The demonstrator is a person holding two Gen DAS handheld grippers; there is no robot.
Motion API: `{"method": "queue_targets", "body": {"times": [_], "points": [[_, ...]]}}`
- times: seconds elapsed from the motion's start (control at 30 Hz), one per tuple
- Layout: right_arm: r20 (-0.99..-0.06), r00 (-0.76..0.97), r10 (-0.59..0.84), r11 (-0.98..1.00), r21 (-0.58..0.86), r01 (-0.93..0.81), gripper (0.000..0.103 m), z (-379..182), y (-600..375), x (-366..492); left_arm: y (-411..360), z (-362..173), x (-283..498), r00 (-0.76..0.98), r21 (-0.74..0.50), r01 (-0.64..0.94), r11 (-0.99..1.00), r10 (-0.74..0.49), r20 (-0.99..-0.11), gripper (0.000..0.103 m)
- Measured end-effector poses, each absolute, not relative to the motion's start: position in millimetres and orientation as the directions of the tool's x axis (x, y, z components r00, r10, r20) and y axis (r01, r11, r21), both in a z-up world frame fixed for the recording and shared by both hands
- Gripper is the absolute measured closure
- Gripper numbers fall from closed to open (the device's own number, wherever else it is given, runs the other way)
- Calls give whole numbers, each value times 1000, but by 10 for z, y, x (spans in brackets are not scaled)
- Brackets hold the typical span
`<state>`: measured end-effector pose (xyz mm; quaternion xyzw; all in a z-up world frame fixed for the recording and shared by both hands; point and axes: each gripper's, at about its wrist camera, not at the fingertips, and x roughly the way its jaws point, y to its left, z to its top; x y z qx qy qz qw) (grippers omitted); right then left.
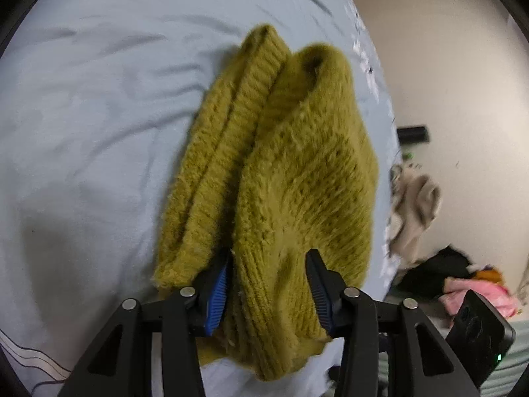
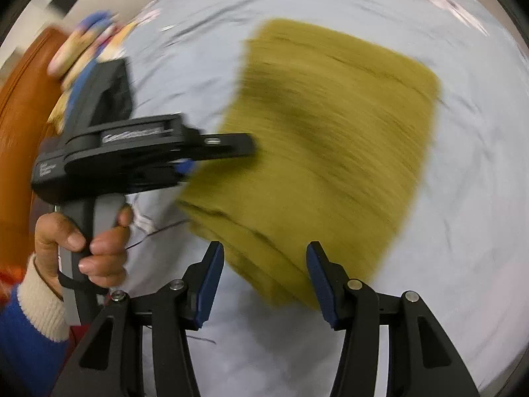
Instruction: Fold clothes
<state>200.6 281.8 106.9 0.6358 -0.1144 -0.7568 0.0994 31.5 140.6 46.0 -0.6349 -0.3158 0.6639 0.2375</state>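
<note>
A folded olive-yellow knit sweater [image 1: 281, 172] lies on the pale blue bed sheet [image 1: 82, 132]. My left gripper [image 1: 269, 264] has its jaws wide apart around the sweater's near edge, and knit fabric fills the gap between the blue pads [image 1: 218, 294]. In the right wrist view the sweater [image 2: 324, 139] is a blurred folded rectangle. My right gripper [image 2: 264, 258] is open just above its near corner, holding nothing. The left gripper [image 2: 228, 145] shows there from the side, reaching onto the sweater's left edge, held by a hand [image 2: 89, 238].
The bed edge runs along the right of the left wrist view, with a cream wall [image 1: 446, 66] beyond. A pile of beige, black and pink clothes [image 1: 456, 264] lies on the floor there. An orange-brown cushion [image 2: 23, 115] and colourful items [image 2: 89, 43] sit at the bed's left.
</note>
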Motion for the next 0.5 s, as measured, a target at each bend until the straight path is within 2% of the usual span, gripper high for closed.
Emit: {"method": "queue_targets", "body": {"times": [0.13, 0.2, 0.23, 0.33, 0.43, 0.5], "points": [[-940, -176, -292, -929, 323, -181, 50, 977, 3231, 2191, 1565, 468, 330, -58, -692, 48, -721, 689, -722, 57], [-936, -189, -299, -910, 339, -239, 50, 963, 3343, 2239, 1610, 506, 333, -65, -670, 25, -742, 668, -742, 78], [-932, -198, -303, -898, 349, -268, 50, 957, 3397, 2262, 1625, 528, 332, -67, -662, 13, -750, 660, -749, 83], [-921, -228, -317, -863, 379, -333, 50, 958, 3514, 2312, 1626, 682, 330, -91, -662, -23, -749, 661, -745, 86], [-906, -260, -333, -840, 411, -355, 50, 932, 3551, 2295, 1415, 928, 355, -170, -730, -27, -683, 723, -670, 86], [-901, -269, -340, -835, 421, -355, 50, 928, 3563, 2303, 1240, 948, 386, -211, -736, 0, -677, 720, -661, 86]]}}
